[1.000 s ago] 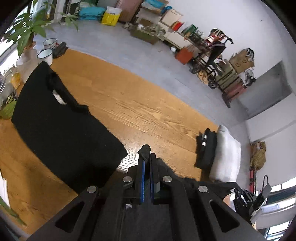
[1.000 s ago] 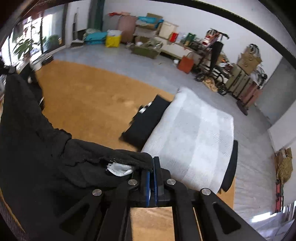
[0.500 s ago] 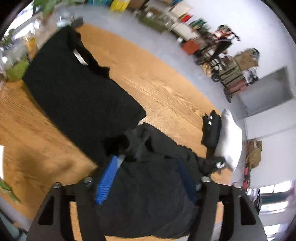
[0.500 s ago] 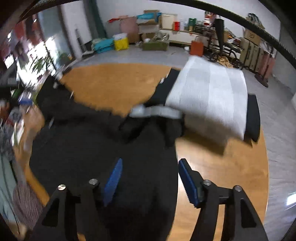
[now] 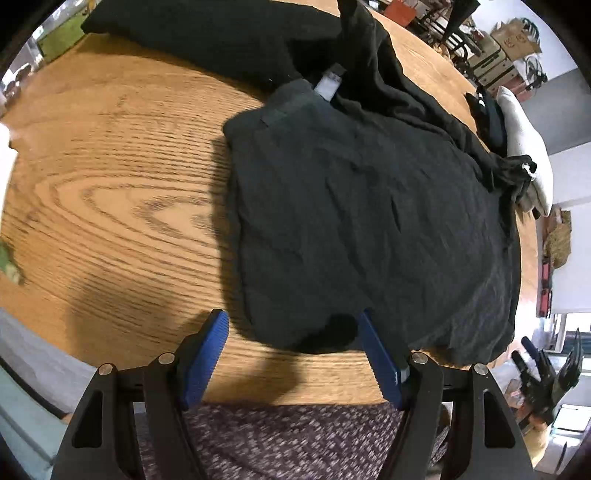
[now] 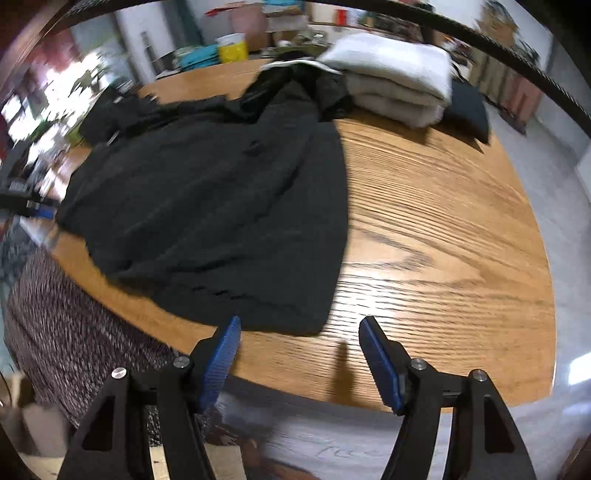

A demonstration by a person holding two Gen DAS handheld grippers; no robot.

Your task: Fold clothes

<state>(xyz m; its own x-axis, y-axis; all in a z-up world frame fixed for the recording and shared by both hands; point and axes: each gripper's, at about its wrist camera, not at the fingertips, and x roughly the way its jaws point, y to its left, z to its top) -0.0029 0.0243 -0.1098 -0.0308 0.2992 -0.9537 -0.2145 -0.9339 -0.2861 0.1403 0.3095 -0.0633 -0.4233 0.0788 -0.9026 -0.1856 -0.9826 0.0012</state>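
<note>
Left wrist: left hand-held gripper (image 5: 295, 354) wide, empty, over black shirt (image 5: 362, 206) hem on counter (image 5: 110, 177); right hand-held gripper (image 6: 299, 354) likewise. Pinch both corners evenly before folding.

Far clutter (image 6: 44, 122) blurred; second black garment (image 5: 207, 33) cut off.

Black garment (image 5: 369, 206) spread mostly flat on the wooden tabletop (image 5: 110, 177), lightly wrinkled, near hem at the table's front edge. White label (image 5: 328, 85) exposed at the far end, where cloth bunches. Second black garment (image 5: 207, 33) lies beyond it. Folded white stack (image 6: 399, 85) over folded black piece (image 6: 467, 110) at the far edge.
</note>
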